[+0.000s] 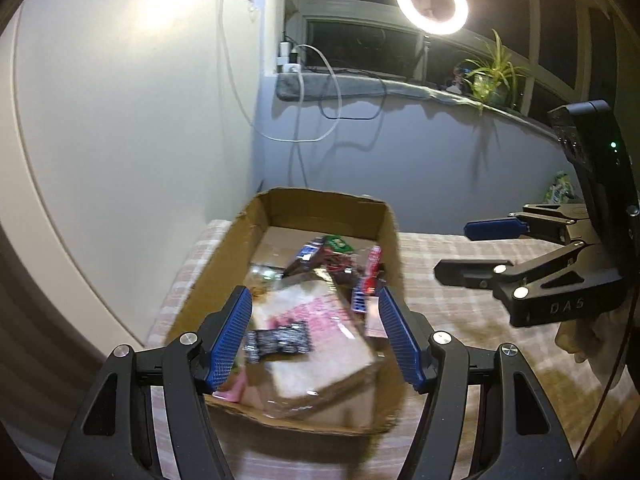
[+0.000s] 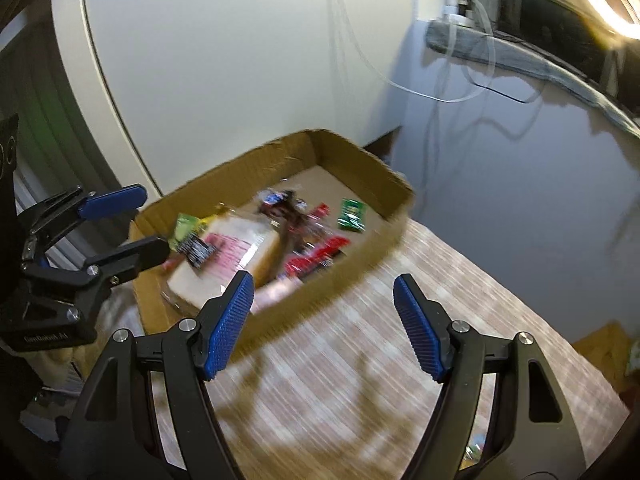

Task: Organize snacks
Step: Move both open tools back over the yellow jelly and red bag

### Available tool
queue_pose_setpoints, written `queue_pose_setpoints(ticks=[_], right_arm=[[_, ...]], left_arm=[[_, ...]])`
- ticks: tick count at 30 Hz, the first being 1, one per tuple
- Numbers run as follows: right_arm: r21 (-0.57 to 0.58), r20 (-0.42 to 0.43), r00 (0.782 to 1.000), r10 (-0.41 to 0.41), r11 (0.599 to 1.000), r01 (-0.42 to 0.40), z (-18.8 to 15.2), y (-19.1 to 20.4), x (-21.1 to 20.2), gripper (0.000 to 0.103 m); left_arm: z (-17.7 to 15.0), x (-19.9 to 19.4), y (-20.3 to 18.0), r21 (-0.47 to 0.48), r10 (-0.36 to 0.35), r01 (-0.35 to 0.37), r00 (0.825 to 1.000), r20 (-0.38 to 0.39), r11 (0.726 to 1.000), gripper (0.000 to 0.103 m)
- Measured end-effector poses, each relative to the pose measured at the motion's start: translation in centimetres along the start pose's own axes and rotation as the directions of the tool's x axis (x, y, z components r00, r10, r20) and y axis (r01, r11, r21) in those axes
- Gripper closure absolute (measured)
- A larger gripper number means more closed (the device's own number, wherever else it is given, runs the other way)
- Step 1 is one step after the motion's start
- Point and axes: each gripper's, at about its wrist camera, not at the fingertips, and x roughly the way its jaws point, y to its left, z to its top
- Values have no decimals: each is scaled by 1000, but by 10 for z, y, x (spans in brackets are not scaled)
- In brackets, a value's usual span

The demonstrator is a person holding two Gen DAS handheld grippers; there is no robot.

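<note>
Snacks (image 1: pixel 320 308) lie heaped in an open cardboard box (image 1: pixel 280 200) that sits on the table (image 1: pixel 460 280), covered by a checked cloth, at its far left end against the wall. Gathering them in one box is likely the point of the task, and most of the pile is already there: a clear bread bag (image 1: pixel 316 344) fills the near half, with a small black packet (image 1: pixel 280 342) on top, red wrappers (image 2: pixel 316 256) beside it and a green packet (image 2: pixel 352 214) farther in.

Left claw (image 1: pixel 314 340) hangs over the near end of the box, jaws well apart and astride the bread bag without touching it, holding nothing. It looks set either to reach in or to draw away.

Right claw (image 2: pixel 324 326) is also open and empty, above bare cloth to the right of the box. Another green packet (image 1: pixel 558 190) lies at the far right, outside the box, probably still to be collected.
</note>
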Motion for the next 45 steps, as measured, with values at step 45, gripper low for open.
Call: queue_pose_setpoints(ticks=[45], right_arm=[[361,-125,992,-10,931,55,-131,-185,-27,49]], left_arm=[[-29,78,-204,183,-337,387,907,-253,904,37]])
